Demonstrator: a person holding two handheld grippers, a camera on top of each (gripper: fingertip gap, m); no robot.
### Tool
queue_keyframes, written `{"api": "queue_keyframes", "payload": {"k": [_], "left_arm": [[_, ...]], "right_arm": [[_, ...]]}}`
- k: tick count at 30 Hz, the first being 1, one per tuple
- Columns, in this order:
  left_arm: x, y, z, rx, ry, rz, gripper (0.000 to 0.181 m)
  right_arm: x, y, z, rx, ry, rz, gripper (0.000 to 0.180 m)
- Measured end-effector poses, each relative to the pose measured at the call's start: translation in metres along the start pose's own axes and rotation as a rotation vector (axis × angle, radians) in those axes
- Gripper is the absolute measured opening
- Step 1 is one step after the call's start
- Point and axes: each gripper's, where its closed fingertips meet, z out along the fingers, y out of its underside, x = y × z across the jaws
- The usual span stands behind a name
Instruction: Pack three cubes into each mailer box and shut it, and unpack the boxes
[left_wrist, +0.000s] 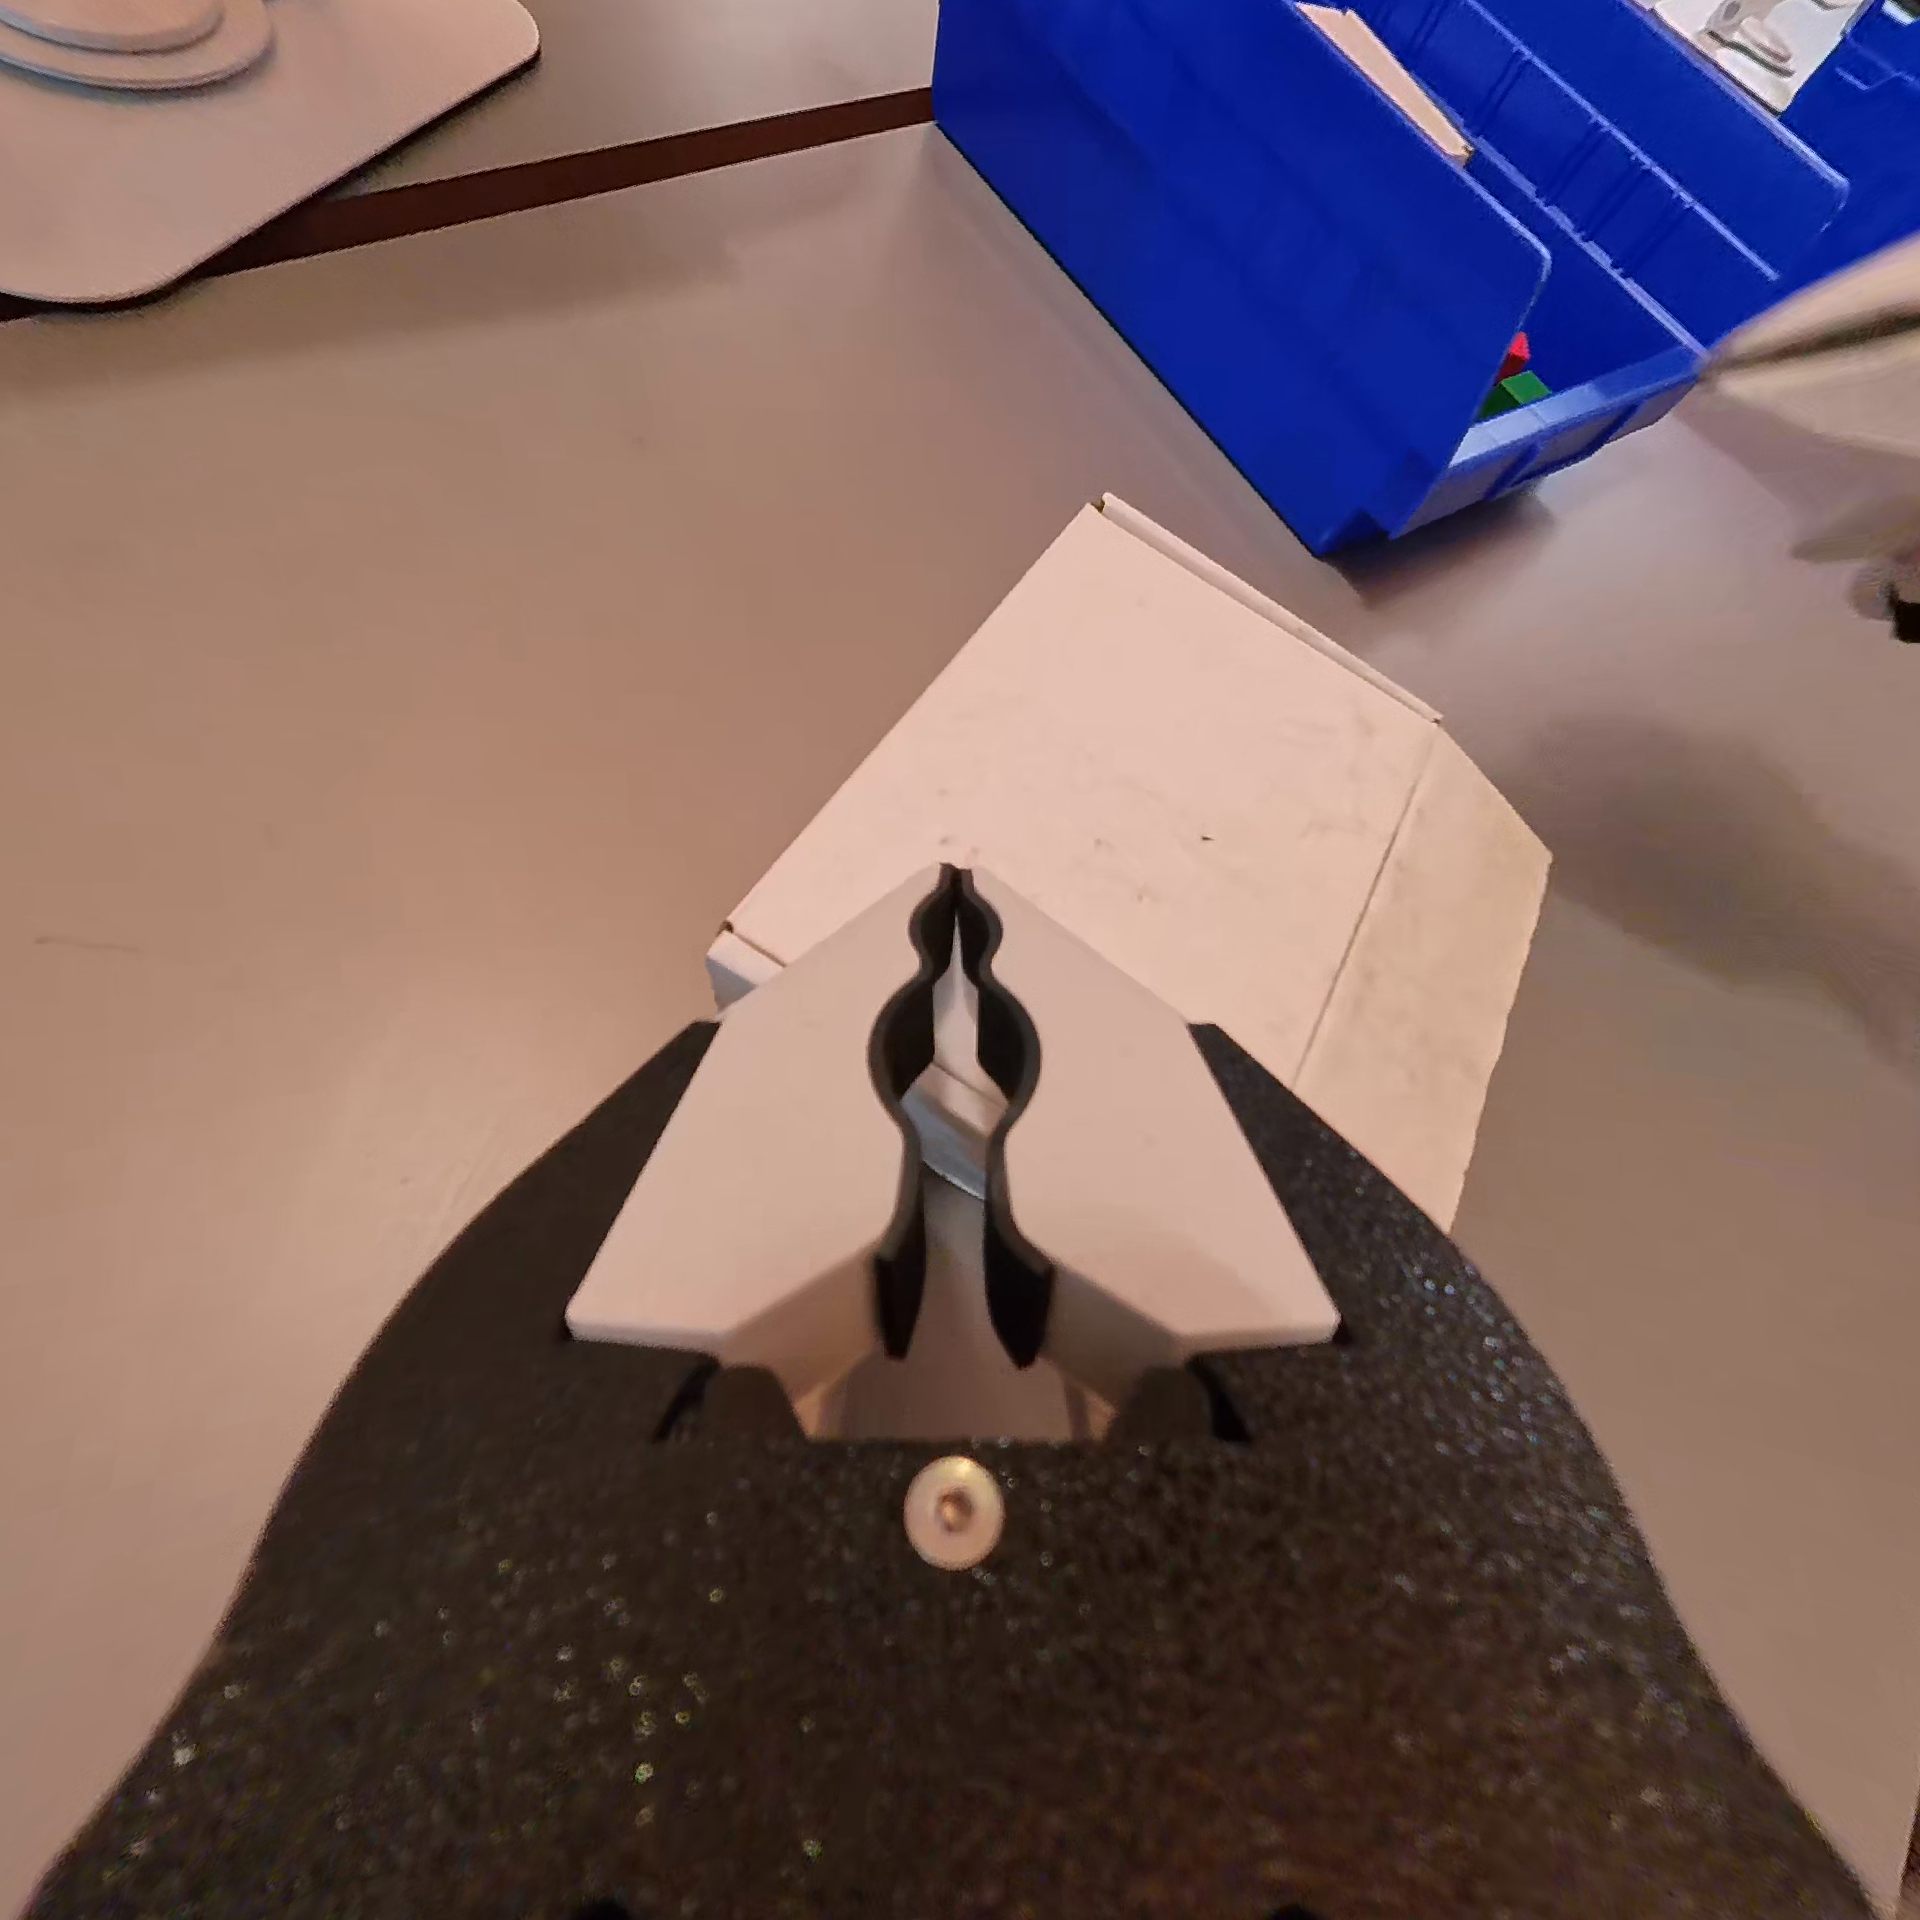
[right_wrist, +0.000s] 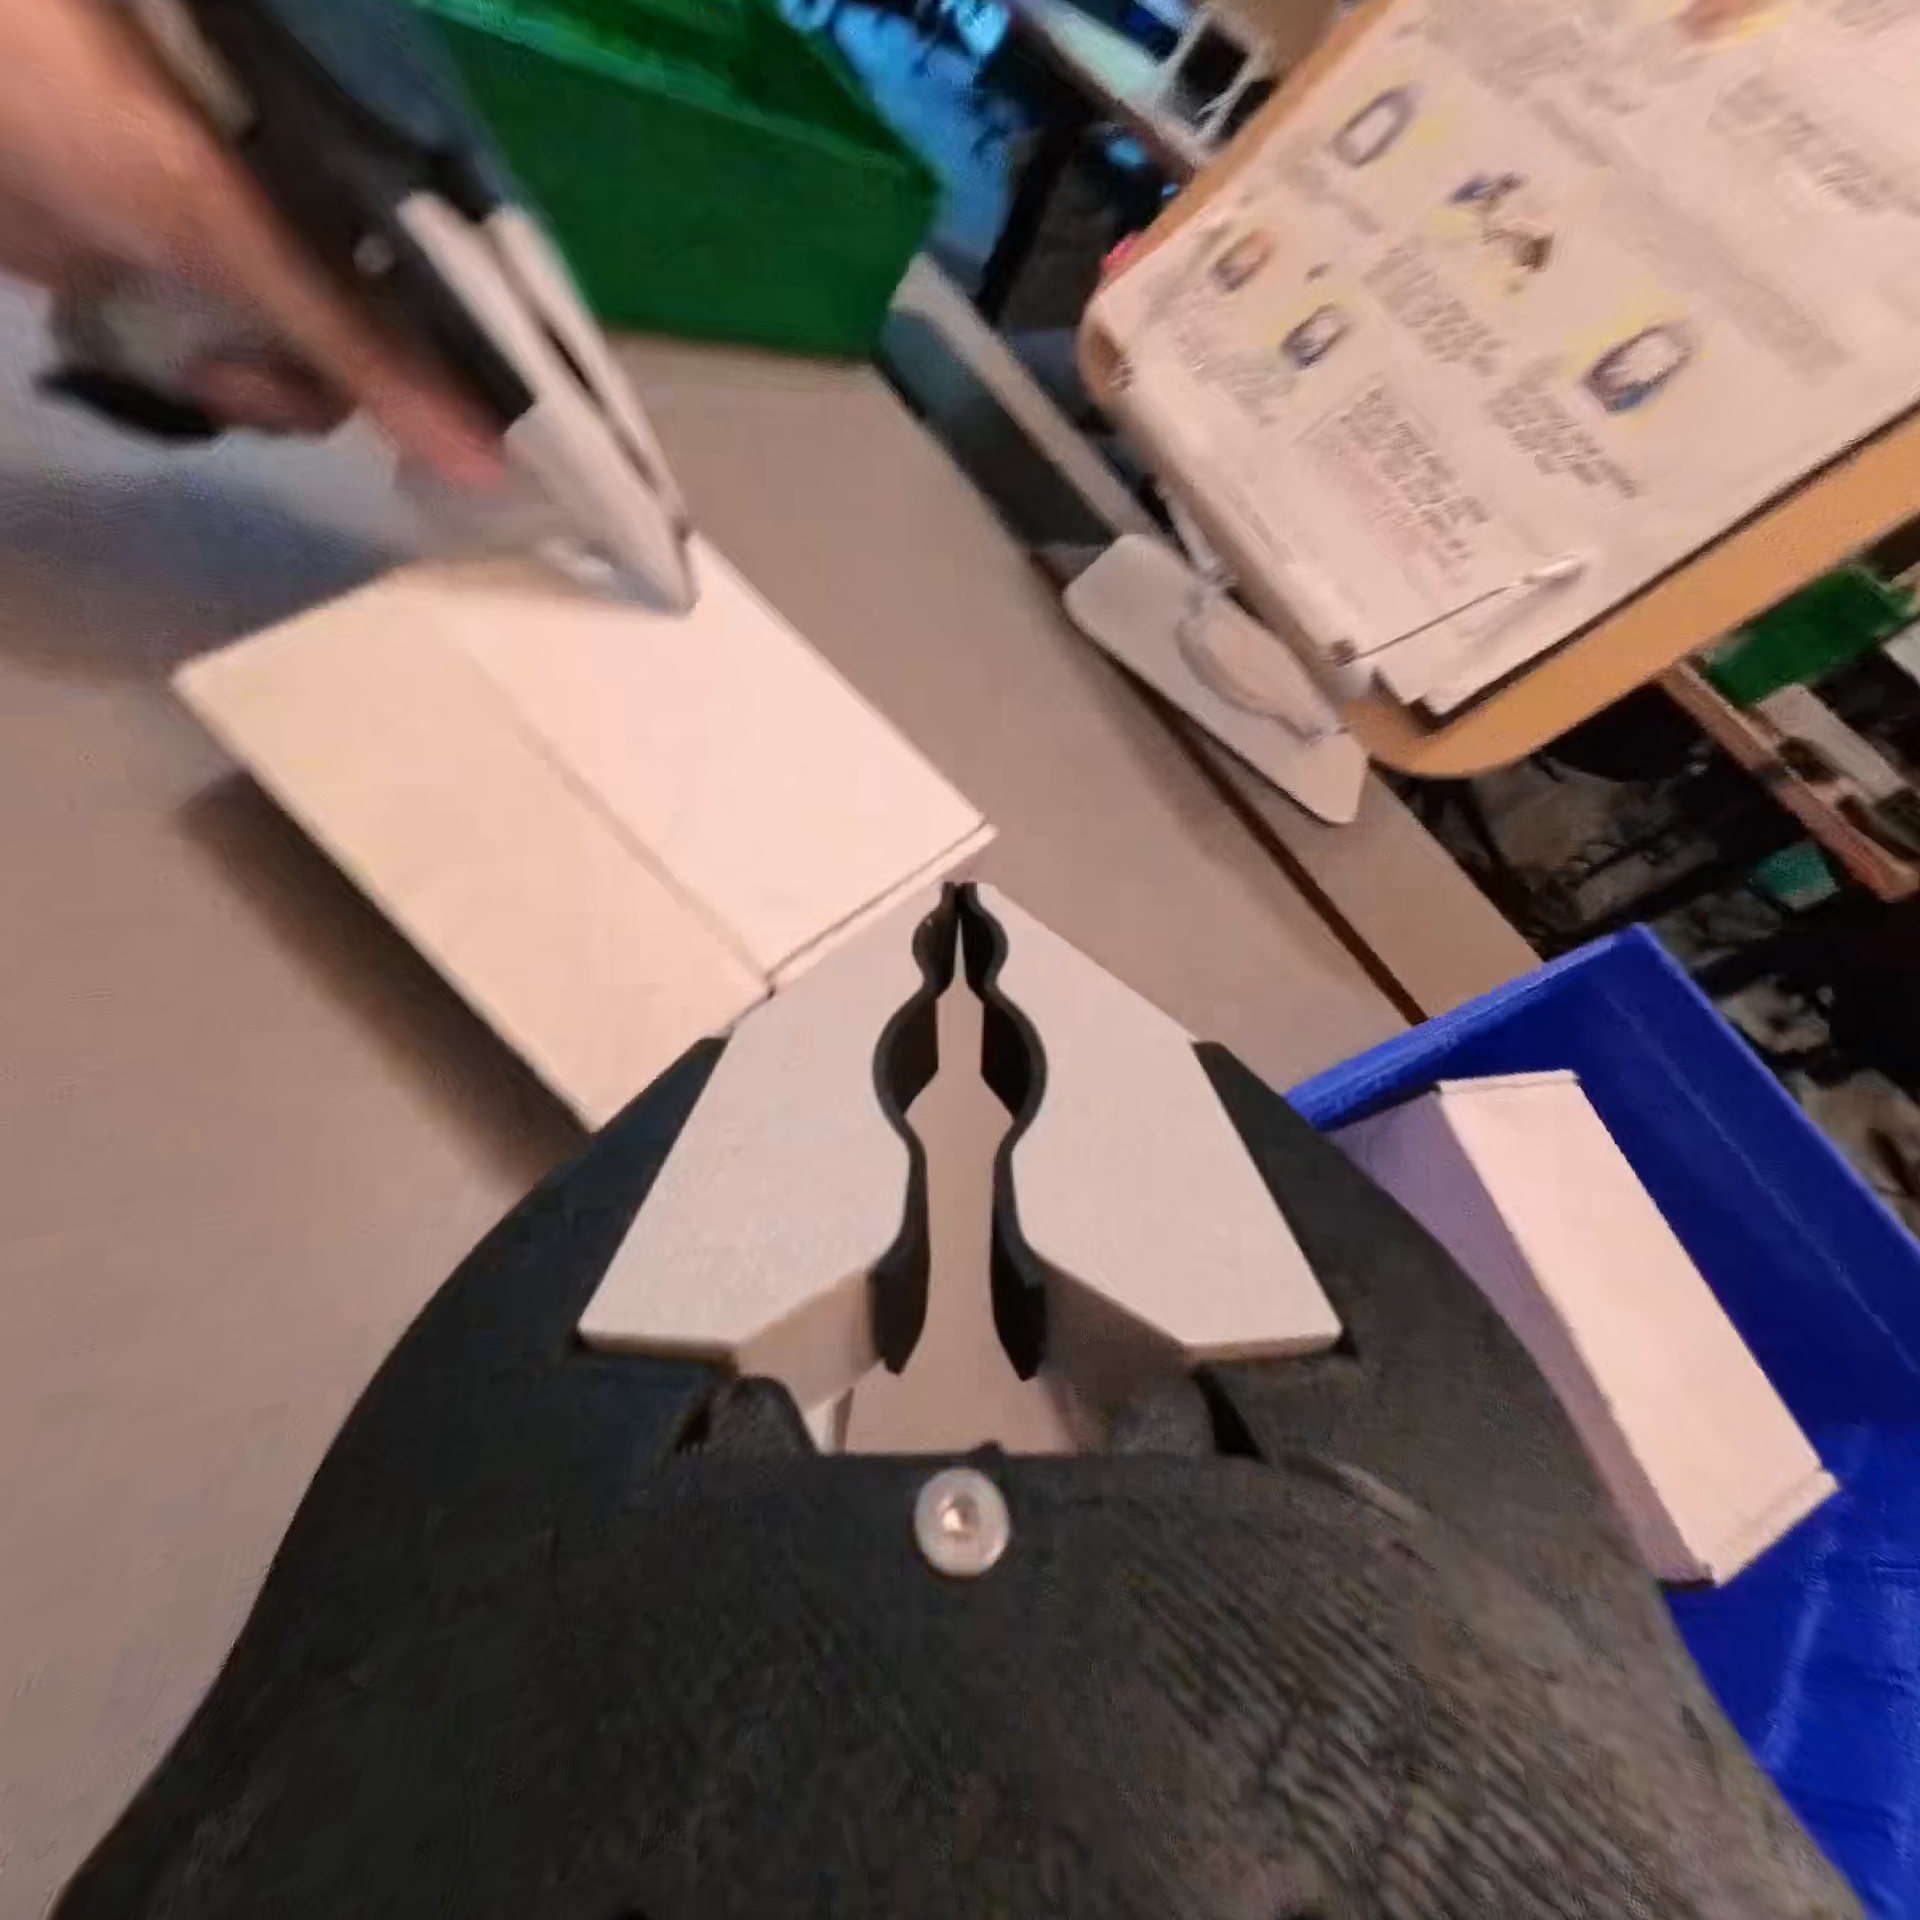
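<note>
Ahead of the left gripper (left_wrist: 954, 883), whose tips are pressed together, the closed white mailer box (left_wrist: 1143, 790) lies directly under the tips and blocks downward travel. Bare table (left_wrist: 416, 675) to the left of the jaws is free. Ahead-right, the blue bins (left_wrist: 1299, 260) wall off passage. Ahead of the right gripper (right_wrist: 958, 902), tips likewise together, the box (right_wrist: 623, 769) and the left gripper (right_wrist: 665, 582) resting on it obstruct. A blue bin (right_wrist: 1714, 1091) crowds the right.

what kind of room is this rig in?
Probably a lab or workshop bench, not a home. Blue parts bins stand on a plain table beside a white mailer box, and an instruction sheet on a stand faces cluttered shelves behind.
</note>
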Motion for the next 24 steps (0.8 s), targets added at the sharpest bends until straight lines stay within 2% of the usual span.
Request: {"api": "queue_keyframes", "payload": {"k": [2, 4, 8, 11, 14, 17, 19, 21, 23, 24], "left_arm": [[0.000, 0.000, 0.000, 0.000, -0.011, 0.009, 0.000], [0.000, 0.000, 0.000, -0.002, -0.024, 0.018, 0.000], [-0.001, 0.000, -0.001, 0.023, -0.061, 0.033, 0.000], [0.001, 0.002, -0.011, 0.075, -0.111, 0.068, 0.003], [0.019, 0.013, -0.041, 0.167, -0.074, 0.111, 0.022], [0.039, 0.043, -0.067, 0.184, -0.057, 0.186, 0.042], [0.054, 0.067, -0.073, 0.147, -0.062, 0.234, 0.052], [0.067, 0.090, -0.068, 0.064, -0.073, 0.243, 0.052], [0.066, 0.103, -0.058, -0.001, -0.168, 0.278, 0.057], [0.061, 0.104, -0.055, -0.027, -0.246, 0.313, 0.052]], "right_arm": [[0.006, -0.012, 0.031, 0.031, 0.022, 0.055, 0.000], [0.005, -0.001, 0.065, -0.049, 0.059, -0.068, 0.000], [-0.036, 0.020, 0.101, -0.194, -0.122, -0.248, 0.000], [-0.035, 0.021, 0.104, -0.242, -0.106, -0.297, 0.000], [-0.035, 0.022, 0.104, -0.248, -0.132, -0.215, 0.000], [-0.036, 0.021, 0.103, -0.232, -0.122, -0.221, 0.000], [-0.036, 0.021, 0.102, -0.245, -0.105, -0.265, 0.000], [-0.036, 0.021, 0.104, -0.263, -0.085, -0.300, 0.000], [-0.036, 0.020, 0.104, -0.265, -0.075, -0.313, 0.000], [-0.036, 0.020, 0.104, -0.267, -0.074, -0.307, 0.000]]}}
